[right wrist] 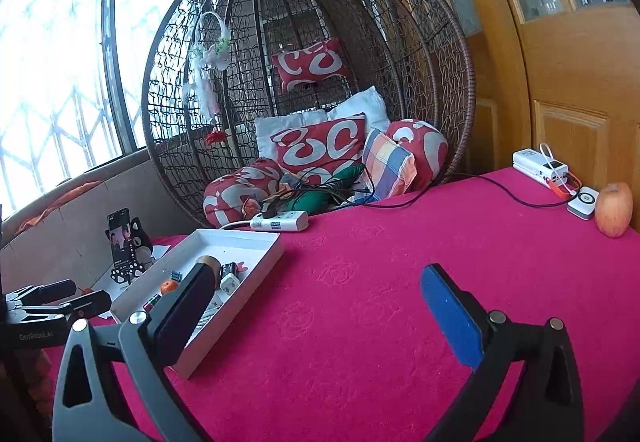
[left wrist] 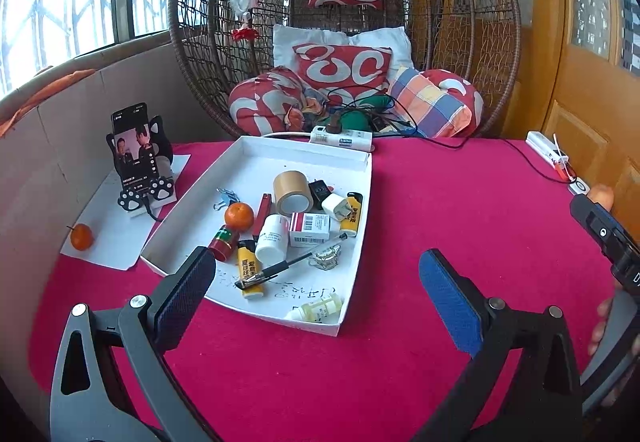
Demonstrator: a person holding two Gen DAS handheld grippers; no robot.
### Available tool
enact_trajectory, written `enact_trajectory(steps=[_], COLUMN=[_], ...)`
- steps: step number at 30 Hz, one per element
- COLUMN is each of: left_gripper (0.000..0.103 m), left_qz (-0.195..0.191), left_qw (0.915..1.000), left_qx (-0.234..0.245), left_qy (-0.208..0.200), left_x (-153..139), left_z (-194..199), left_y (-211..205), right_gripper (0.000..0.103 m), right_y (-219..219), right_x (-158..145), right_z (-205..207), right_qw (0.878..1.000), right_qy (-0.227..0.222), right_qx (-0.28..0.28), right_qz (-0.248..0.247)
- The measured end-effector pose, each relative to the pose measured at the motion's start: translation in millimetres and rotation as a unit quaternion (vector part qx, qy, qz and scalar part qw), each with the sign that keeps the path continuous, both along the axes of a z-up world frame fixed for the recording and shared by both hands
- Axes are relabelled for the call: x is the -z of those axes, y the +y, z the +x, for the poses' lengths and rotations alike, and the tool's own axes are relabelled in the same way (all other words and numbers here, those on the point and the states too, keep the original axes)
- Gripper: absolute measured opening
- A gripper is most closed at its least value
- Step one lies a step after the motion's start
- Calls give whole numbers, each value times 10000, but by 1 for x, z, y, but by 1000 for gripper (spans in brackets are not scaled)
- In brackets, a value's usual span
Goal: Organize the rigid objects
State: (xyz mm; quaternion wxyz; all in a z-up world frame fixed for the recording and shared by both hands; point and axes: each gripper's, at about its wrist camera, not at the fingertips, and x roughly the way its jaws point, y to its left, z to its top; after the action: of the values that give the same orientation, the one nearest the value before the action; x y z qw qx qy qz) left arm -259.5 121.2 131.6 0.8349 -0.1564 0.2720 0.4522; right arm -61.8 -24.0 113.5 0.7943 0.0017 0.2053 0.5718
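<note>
- Hovering above the pink tablecloth (left wrist: 460,201), the left gripper (left wrist: 316,282) has its fingers spread wide with nothing between them; it sits just short of the near edge of the white tray (left wrist: 256,153).
- Spread just as wide and empty, the right gripper (right wrist: 320,298) hangs over bare cloth to the right of the tray (right wrist: 236,242).
- Inside the tray lie the rigid objects, crowded toward its near half: a roll of brown tape (left wrist: 292,191), a black charger (left wrist: 320,190) and a white plug adapter (left wrist: 338,206) just beside it, a yellow lighter (left wrist: 352,215), a red-and-white box (left wrist: 310,229), a white pill bottle (left wrist: 272,236), a red lighter (left wrist: 262,213), a tangerine (left wrist: 239,215), binder clips (left wrist: 226,197), a red-and-green bottle (left wrist: 223,243), a second yellow lighter (left wrist: 250,272) with a black pen (left wrist: 288,266) across it, a metal ornament (left wrist: 326,258), and a small dropper bottle (left wrist: 318,310) at the near corner.
- Outside the tray, a second tangerine (left wrist: 81,236) rests on white paper (left wrist: 116,238) near a phone (left wrist: 134,149) on a stand.
- An apple (right wrist: 614,209) stands at the far right of the table.
</note>
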Motion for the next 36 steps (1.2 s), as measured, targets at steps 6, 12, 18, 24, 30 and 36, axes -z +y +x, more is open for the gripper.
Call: enact_trajectory(steps=[6,12,18,24,30,36], left_gripper=[103,103,103,103,103,103], left_qz=[-10,-41,-62,-62,-92,-101], left_qw=[10000,10000,9999,9999,9999,9999], left_qx=[40,62,68,70,37,40], left_qy=[-18,-27,-71,-76,-61,-65], left_x=[0,2,3,2,4,4], left_z=[2,2,1,0,0,0], left_y=[-1,0,0,-1,0,1], right_gripper=[103,103,103,103,103,103], right_y=[2,5,6,7,7,7], right_x=[2,5,6,7,7,7], right_z=[-1,-1,0,-2,-3,-3], right_qw=[9999,9998,9998,9997,9997,9996], right_qy=[9,40,74,96,91,105], right_qx=[-57,-104,-93,-112,-123,-117], right_qz=[-84,-144,-156,-202,-203,-227])
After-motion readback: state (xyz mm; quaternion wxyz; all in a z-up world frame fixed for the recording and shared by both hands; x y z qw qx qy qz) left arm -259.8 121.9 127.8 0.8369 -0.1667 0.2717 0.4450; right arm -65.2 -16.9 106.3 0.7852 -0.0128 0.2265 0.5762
